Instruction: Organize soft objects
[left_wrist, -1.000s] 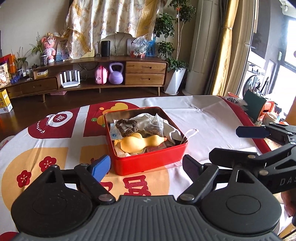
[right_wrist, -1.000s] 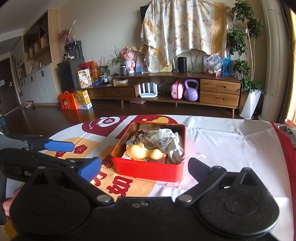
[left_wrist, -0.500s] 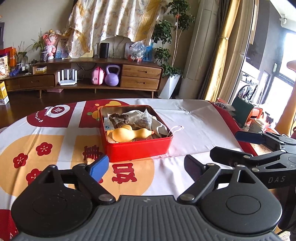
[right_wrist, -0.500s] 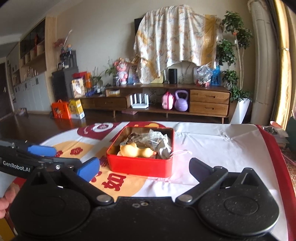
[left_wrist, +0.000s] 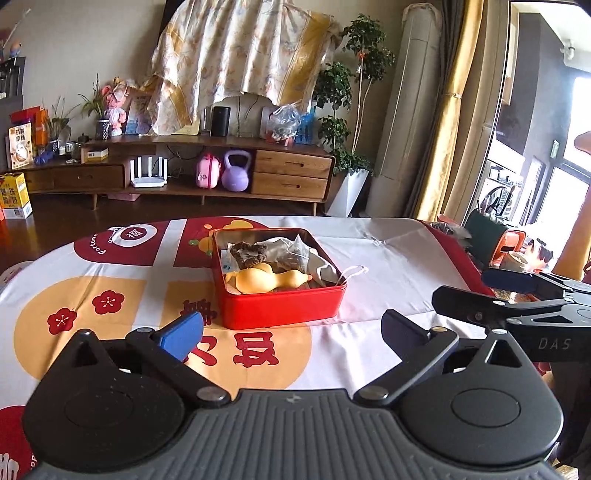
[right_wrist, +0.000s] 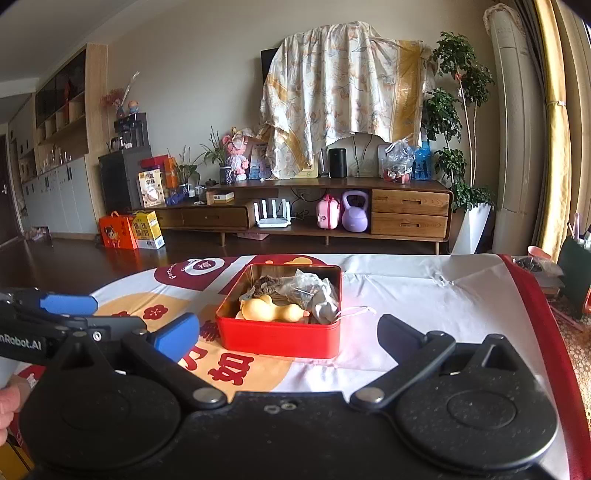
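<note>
1 red tin (left_wrist: 280, 306) — heaped, lidless.

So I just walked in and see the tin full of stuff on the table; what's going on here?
A person is holding a gripper in each hand over a table covered with a printed cloth. The left gripper and the right gripper are both open and empty, pointed at the red tin from a little way back. The tin already holds soft things: a yellow gourd-shaped toy, a brown ring-shaped piece and crumpled bags. A white string hangs over its rim. Nothing is being touched right now.
</note>
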